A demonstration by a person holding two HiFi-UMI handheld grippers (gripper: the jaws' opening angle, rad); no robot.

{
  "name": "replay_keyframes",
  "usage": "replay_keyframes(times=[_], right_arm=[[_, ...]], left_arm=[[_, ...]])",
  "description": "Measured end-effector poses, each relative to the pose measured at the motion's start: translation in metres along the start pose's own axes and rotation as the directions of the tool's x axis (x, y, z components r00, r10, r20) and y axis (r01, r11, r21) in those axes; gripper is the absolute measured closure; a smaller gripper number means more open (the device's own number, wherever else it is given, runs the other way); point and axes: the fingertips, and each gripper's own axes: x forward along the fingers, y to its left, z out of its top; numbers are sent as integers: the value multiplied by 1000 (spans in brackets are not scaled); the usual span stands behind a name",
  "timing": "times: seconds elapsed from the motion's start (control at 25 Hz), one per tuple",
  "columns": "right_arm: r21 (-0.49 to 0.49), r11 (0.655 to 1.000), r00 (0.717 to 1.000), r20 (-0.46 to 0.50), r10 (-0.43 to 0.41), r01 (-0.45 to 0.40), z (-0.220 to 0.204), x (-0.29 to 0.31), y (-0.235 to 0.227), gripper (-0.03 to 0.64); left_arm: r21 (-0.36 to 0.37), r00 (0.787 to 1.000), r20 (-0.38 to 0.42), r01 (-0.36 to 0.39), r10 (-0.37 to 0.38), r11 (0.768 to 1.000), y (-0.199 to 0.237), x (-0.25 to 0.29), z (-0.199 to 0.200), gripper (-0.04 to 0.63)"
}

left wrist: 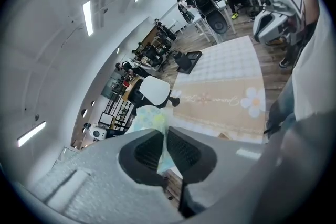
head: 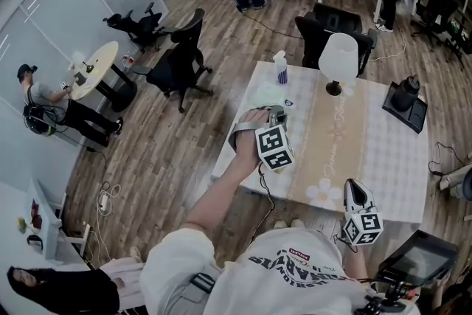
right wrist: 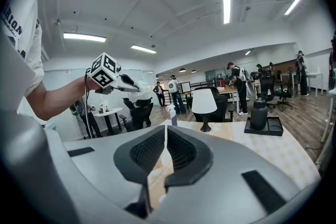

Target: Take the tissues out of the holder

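My left gripper (left wrist: 163,131) is shut on a thin pale tissue (left wrist: 151,119) with a yellow and blue flower print, which sticks up between the pads. In the head view the left gripper (head: 277,112) is held over the left part of the table, and the pale greenish tissue (head: 265,94) spreads just beyond its tip. I cannot make out the holder itself. My right gripper (head: 354,187) hovers at the table's near edge on the right. In its own view the right gripper (right wrist: 164,131) is shut with nothing between the jaws.
The table (head: 383,158) has a white checked cloth and a beige runner (head: 332,151). A spray bottle (head: 280,67), a white lamp (head: 338,59) and a black jug on a tray (head: 405,96) stand along the far side. Office chairs (head: 181,59) and people stand beyond.
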Motion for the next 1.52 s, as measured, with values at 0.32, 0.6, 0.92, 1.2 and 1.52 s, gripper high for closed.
replay_keyframes(times=[0.32,0.6,0.92,1.2,1.52], right_arm=[[0,1000,1000,-2,-7,7,0,-7,1,606],[16,999,999,8,-50,50,-5,-11,-12,606],[49,983,984,12,-180,180,-15,-54,-38,606],[78,956,959,16,-283,281,-25,-92,-61,606],[98,915,918,28,-397,392,-29,-138,-80,606]], left_arm=[[0,1000,15,3,-3,1000,-4,-5,6,574],[22,999,50,20,-21,1000,-9,9,25,574],[81,989,136,46,-56,996,-26,17,78,574],[145,971,211,85,-114,986,-52,28,134,574],[220,937,300,115,-180,969,-87,26,198,574]])
